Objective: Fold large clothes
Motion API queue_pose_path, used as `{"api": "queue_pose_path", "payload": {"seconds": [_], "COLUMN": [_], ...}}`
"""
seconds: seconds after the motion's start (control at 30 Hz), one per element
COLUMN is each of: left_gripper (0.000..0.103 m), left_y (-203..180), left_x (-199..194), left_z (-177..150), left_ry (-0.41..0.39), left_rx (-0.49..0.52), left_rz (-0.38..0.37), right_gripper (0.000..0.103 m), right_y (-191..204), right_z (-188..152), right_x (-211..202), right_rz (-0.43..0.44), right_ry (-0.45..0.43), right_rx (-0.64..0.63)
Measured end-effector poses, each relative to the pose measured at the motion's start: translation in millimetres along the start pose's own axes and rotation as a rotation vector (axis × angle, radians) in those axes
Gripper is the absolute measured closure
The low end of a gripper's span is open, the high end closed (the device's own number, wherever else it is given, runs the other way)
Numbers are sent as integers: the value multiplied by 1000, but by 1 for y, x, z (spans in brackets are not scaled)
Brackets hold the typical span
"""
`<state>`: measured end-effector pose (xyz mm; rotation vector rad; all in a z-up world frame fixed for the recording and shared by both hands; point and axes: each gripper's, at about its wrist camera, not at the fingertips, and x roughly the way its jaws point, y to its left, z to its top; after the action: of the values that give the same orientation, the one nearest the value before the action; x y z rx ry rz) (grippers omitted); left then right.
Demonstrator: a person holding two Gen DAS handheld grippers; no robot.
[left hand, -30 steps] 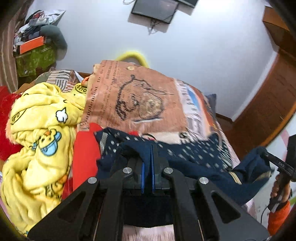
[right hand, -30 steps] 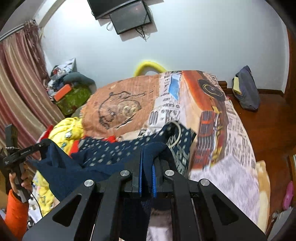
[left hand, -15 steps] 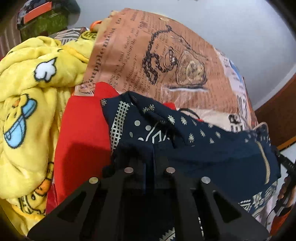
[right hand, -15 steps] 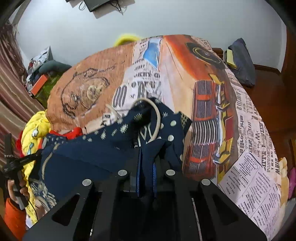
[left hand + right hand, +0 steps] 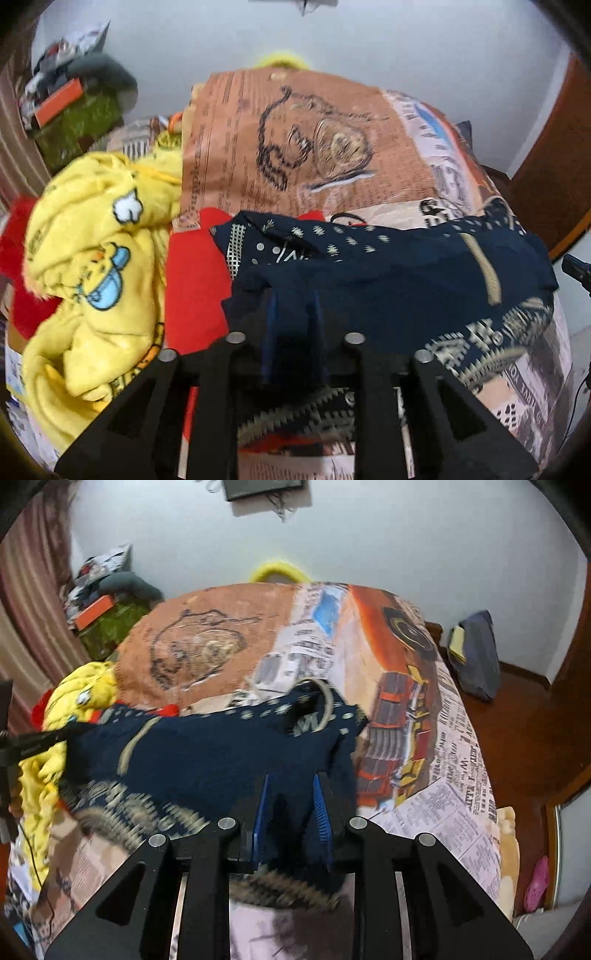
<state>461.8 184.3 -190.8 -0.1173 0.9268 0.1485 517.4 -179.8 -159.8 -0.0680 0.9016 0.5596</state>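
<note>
Bed (image 5: 424,738), garment (image 5: 207,760) between claws (image 5: 291,812)

My left gripper (image 5: 293,325) points down at the bed (image 5: 332,155). My jaws have just been opening, and they stand slightly apart with a fold of the navy patterned garment (image 5: 388,288) between them; the blue pads no longer seem to press on it. The garment lies spread across the printed bedspread, its pale zigzag border towards me. Under its left edge lies a red cloth (image 5: 195,280), and further left a crumpled yellow cartoon blanket (image 5: 96,258). At the far right edge, a black gripper tip (image 5: 576,267) shows.
</note>
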Motion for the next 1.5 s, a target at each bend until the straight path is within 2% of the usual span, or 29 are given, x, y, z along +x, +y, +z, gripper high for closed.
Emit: {"api": "queue_pose_path", "payload": {"seconds": [0.1, 0.23, 0.37, 0.5, 0.67, 0.87, 0.97, 1.1, 1.2, 1.3, 1.37, 1.43, 1.5], "left_gripper": [73, 69, 69, 68, 69, 68, 68, 68, 68, 56, 50, 49, 48], "left_y": [-12, -35, -58, -64, -52, -27, -10, 4, 8, 5, -1, -10, -21], "left_x": [-12, -5, 21, 48, 74, 95, 91, 72, 52, 39, 35, 37, 45], "left_z": [-8, -26, -43, -42, -11, 54, 82, 98, 94, 78, 63, 45, 30], "left_ry": [-18, 36, 93, 110, 111, 101, 75, 7, -35, -44, -32, -1, 36], "left_rx": [23, 64, 125, 121, 108, 60, -7, -20, -6, 29, 65, 115, 170], "left_rz": [-36, -117, -116, -95, -84, 15, 25, 95, 77, 44, 18, -10, -10], "right_gripper": [79, 79, 78, 78, 78, 78, 78, 78, 78, 77, 62, 54, 53], "right_y": [15, 33, 41, 45, 46, 39, 24, 20, 27, 45, 58, 76, 90], "right_z": [-13, -30, -38, -35, -11, 30, 49, 59, 57, 50, 47, 37, 29], "right_x": [-2, 10, 34, 66, 76, 88, 105, 104, 89, 71, 65, 57, 56], "right_rz": [32, 59, 79, 59, 58, -12, -21, -129, -104, -58, -30, -6, 11], "right_ry": [6, 41, 93, 128, 98, 70, 115, 71, 27, -14, -22, -44, -53], "right_rx": [-28, -70, -66, -53, -46, -72, -5, 7, -1, -45, -81, -130, -176]}}
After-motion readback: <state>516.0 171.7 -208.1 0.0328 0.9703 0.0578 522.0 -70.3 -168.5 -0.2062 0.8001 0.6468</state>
